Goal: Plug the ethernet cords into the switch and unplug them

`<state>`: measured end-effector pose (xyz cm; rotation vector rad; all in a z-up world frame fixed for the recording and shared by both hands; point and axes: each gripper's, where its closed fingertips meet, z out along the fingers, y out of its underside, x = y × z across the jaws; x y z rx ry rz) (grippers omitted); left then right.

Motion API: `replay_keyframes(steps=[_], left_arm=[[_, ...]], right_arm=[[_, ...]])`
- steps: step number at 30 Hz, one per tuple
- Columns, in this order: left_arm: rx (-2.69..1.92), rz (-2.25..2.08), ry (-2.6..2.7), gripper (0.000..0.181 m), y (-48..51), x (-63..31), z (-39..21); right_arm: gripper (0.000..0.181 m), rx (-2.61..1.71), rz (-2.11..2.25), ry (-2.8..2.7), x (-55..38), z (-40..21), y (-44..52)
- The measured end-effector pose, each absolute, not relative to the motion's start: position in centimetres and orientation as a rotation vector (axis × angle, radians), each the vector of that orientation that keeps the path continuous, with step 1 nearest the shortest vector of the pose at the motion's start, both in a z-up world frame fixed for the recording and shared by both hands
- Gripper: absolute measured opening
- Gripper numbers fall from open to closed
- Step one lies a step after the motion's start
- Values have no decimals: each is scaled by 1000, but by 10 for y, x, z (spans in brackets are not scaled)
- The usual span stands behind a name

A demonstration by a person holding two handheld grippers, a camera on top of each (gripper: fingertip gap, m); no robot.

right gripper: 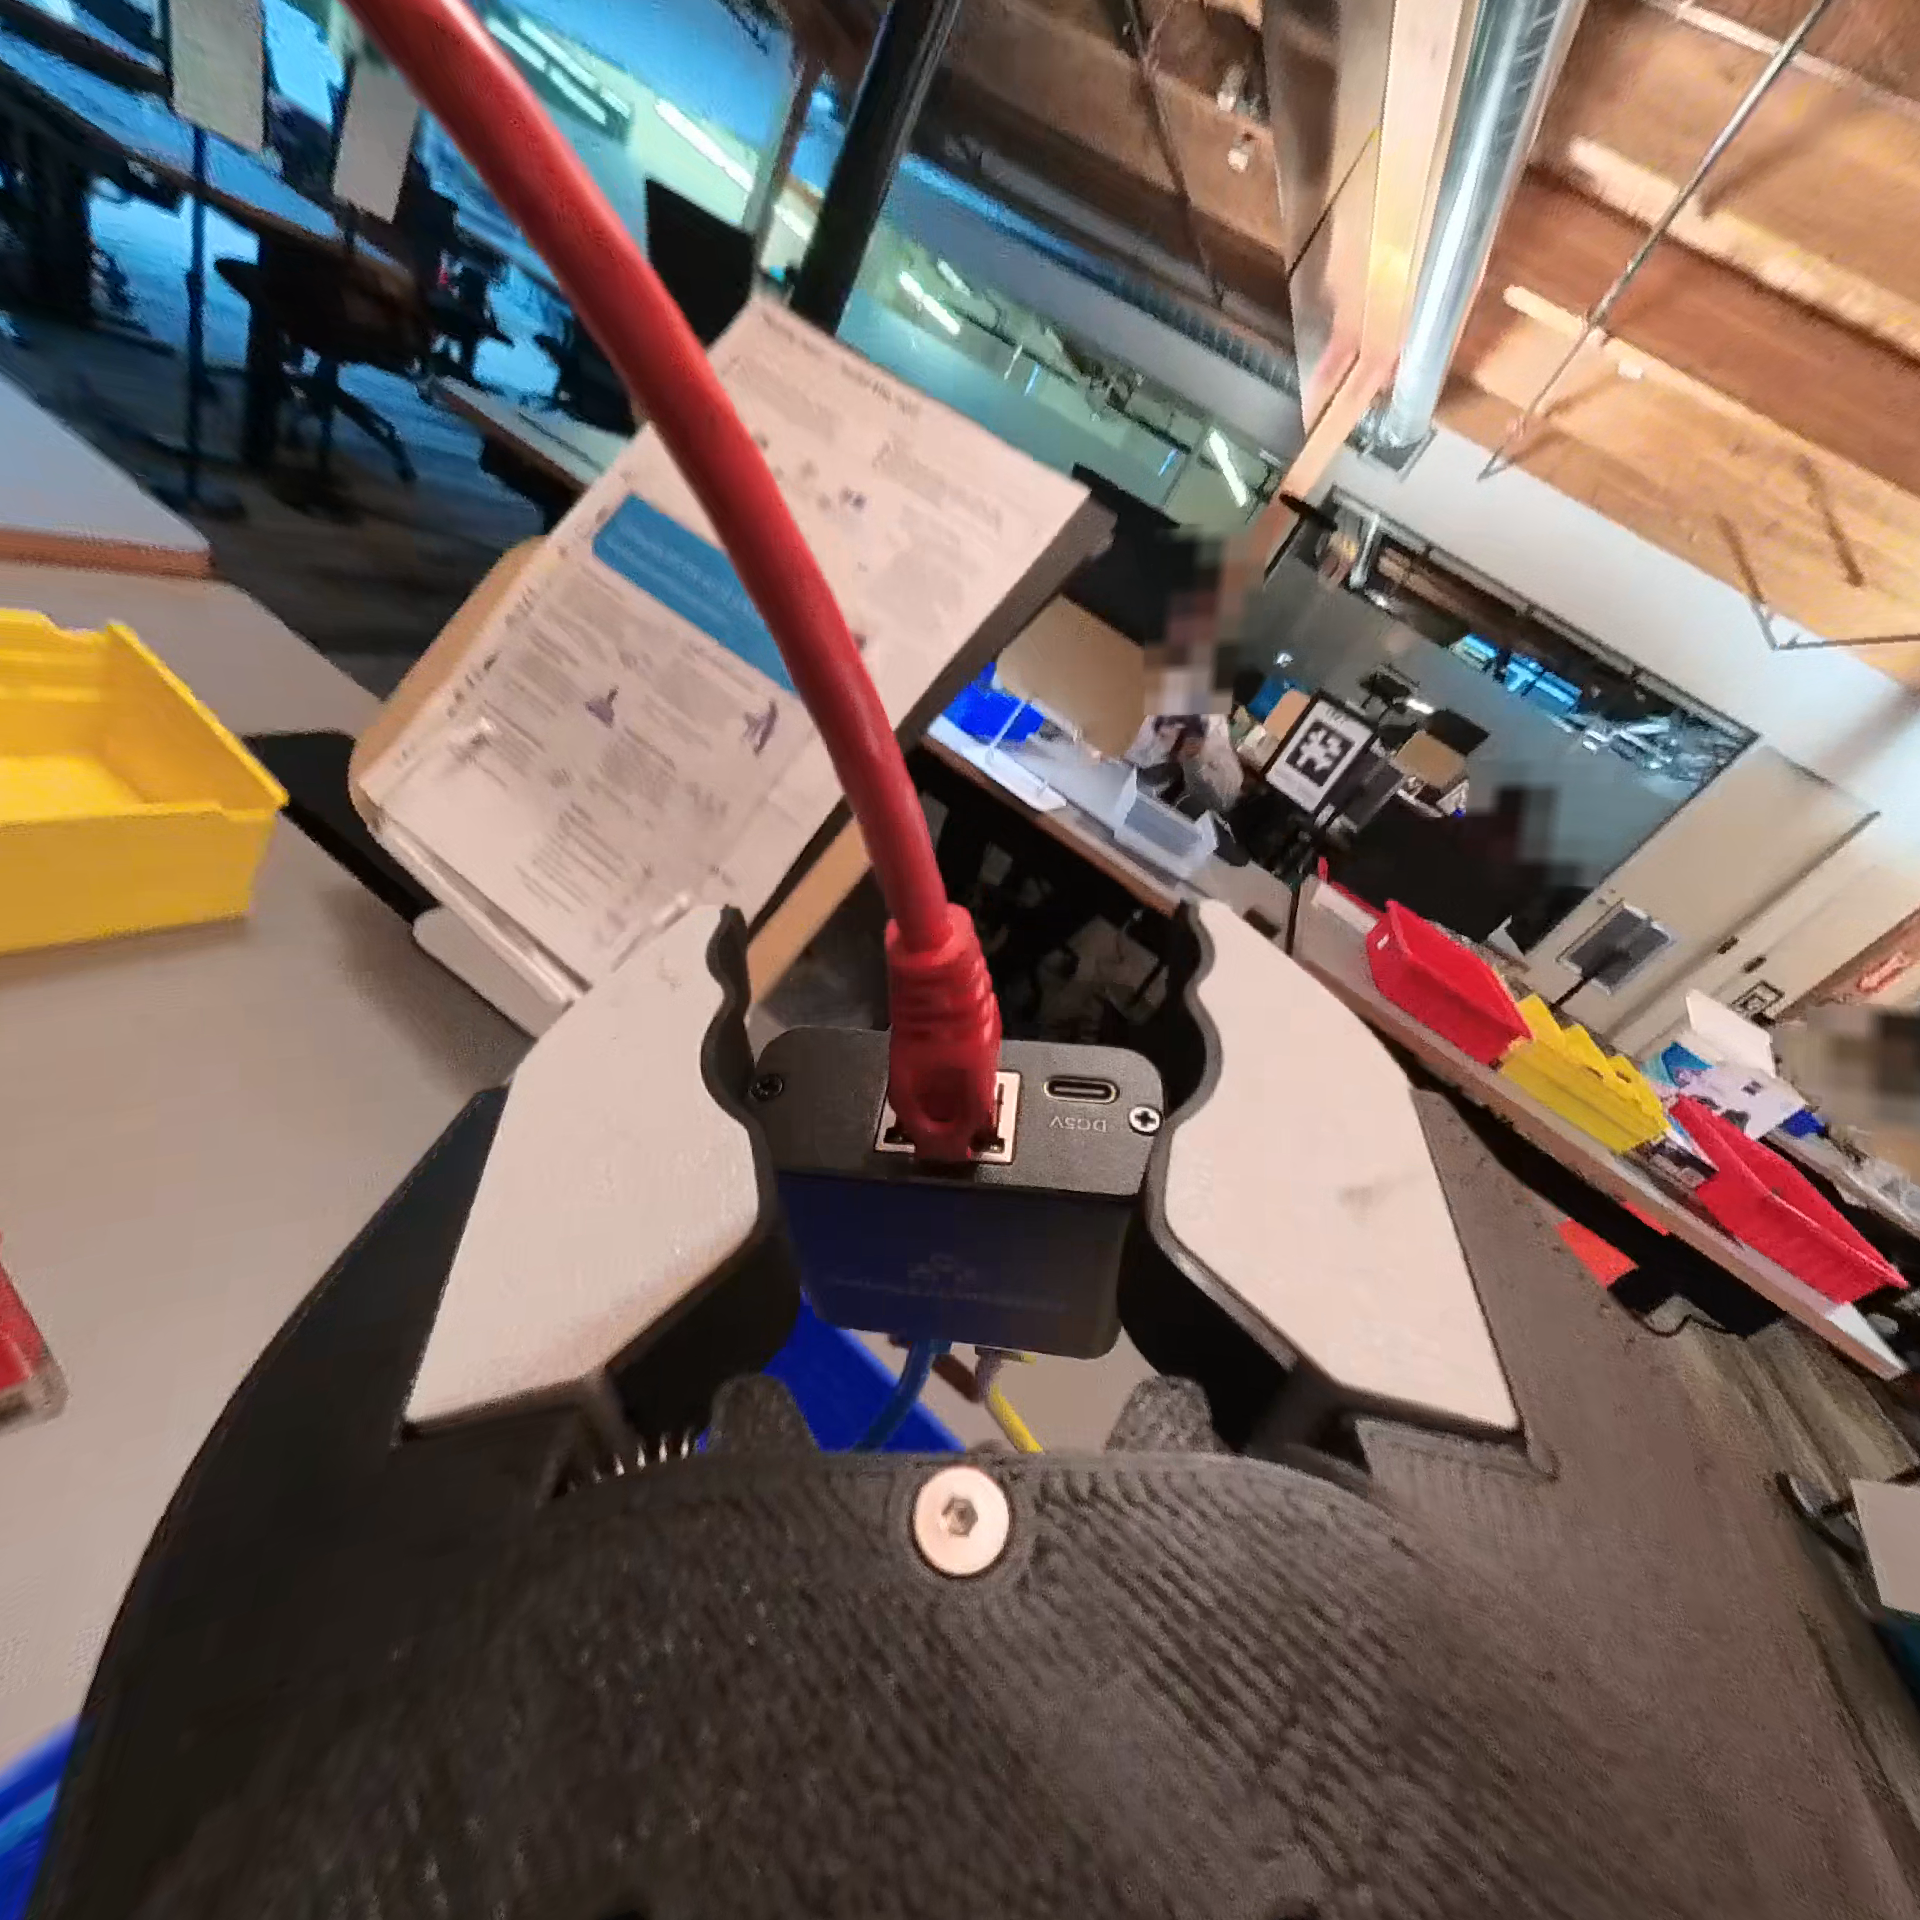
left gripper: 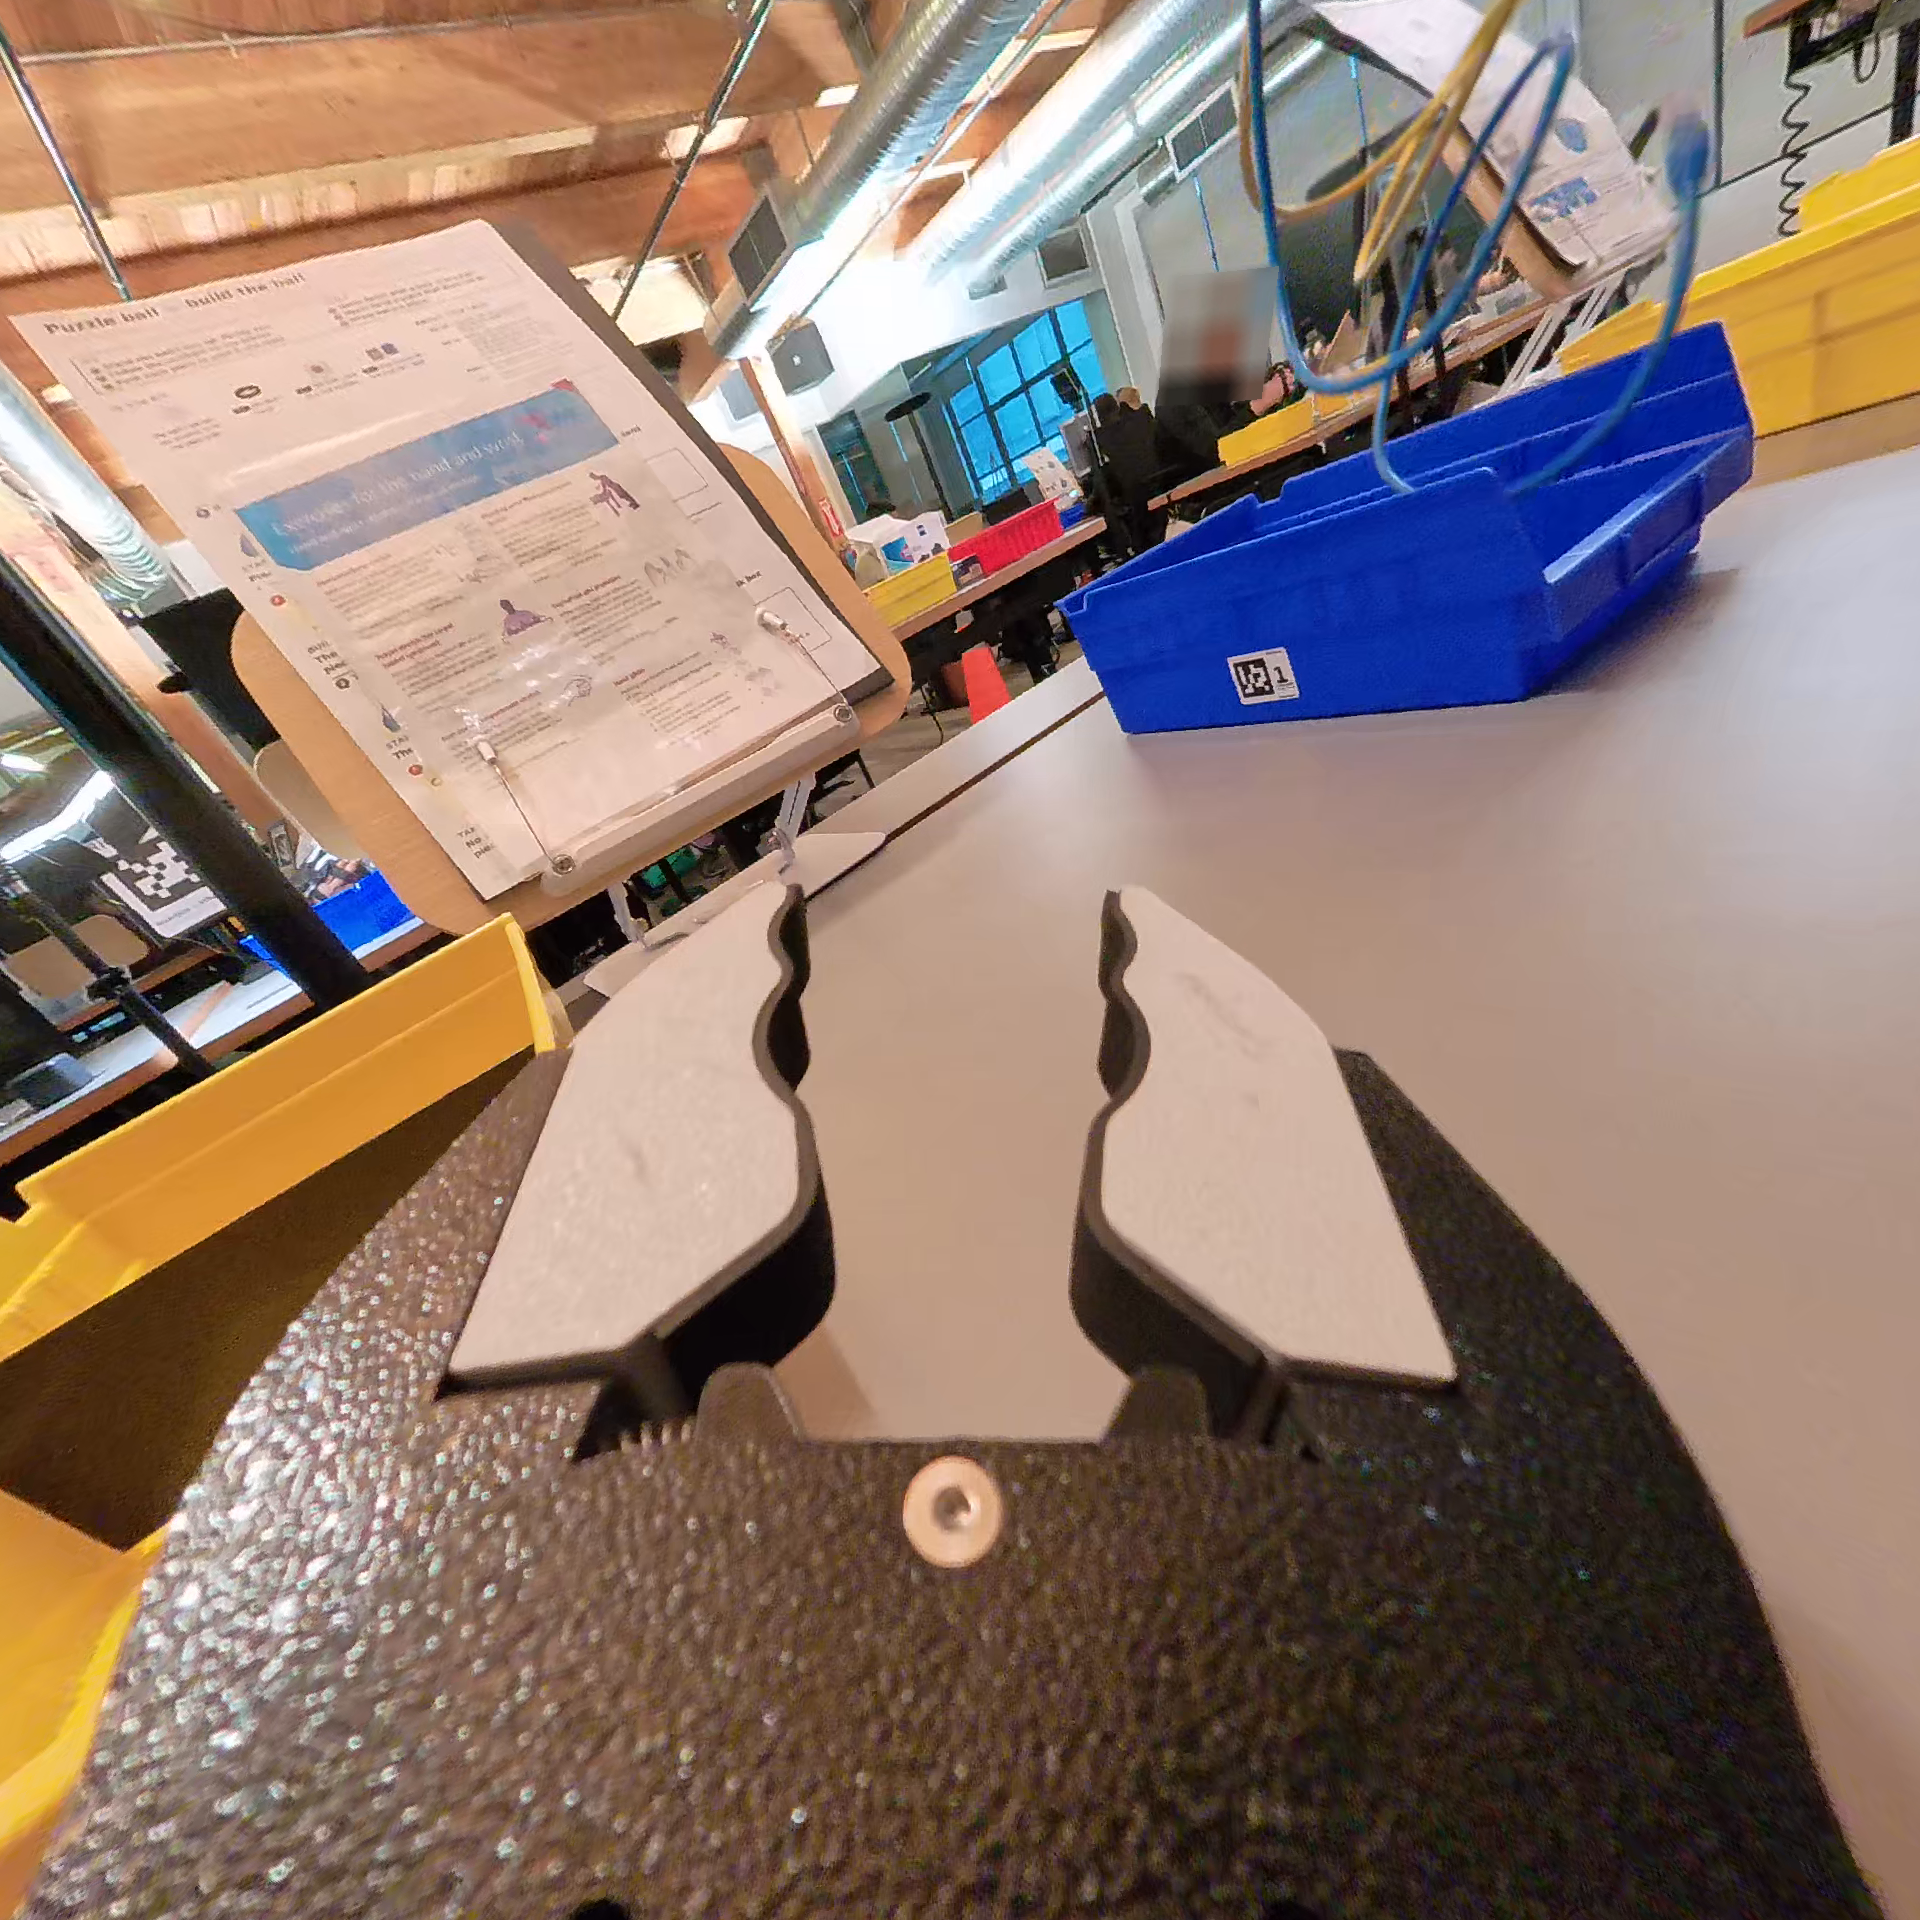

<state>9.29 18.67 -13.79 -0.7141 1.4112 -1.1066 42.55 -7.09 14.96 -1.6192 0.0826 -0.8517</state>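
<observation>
My right gripper [right gripper: 961, 925] is shut on a small black and blue switch [right gripper: 956, 1236] and holds it up in the air. A red ethernet cord [right gripper: 748, 499] is plugged into a port on its far end, with its red plug [right gripper: 940, 1039] beside a small oval socket. A blue cord [right gripper: 914, 1387] and a yellow cord [right gripper: 1010, 1418] come out of the switch's near end. In the left wrist view, my left gripper [left gripper: 951, 914] is open and empty, low over the grey table [left gripper: 1351, 987]. Blue cords [left gripper: 1652, 343] and a yellow cord [left gripper: 1423, 135] hang in the air at the upper right, above a blue bin [left gripper: 1403, 592].
A document stand with printed sheets [left gripper: 468, 540] stands at the table's far left edge; it also shows in the right wrist view [right gripper: 665, 707]. A yellow bin [left gripper: 260, 1101] sits left of my left gripper. More yellow bins [left gripper: 1829, 270] lie behind the blue bin.
</observation>
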Motion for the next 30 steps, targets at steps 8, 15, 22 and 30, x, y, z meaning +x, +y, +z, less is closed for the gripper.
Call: replay_keyframes(steps=[8, 15, 22, 30], left_arm=[[-688, -1071, 1438, 52, 182, 94, -141], [-627, -1034, 1434, 50, 176, 91, -141], [-604, -1005, 1447, 48, 174, 92, -144], [-528, -918, 1502, 49, 163, 93, -154]], right_arm=[[78, -1767, -451, -96, 390, 68, -36], [78, -1702, -455, -85, 408, 62, -25], [78, -1616, -727, 83, 463, 62, -50], [78, -1743, -272, 76, 443, -1, -40]])
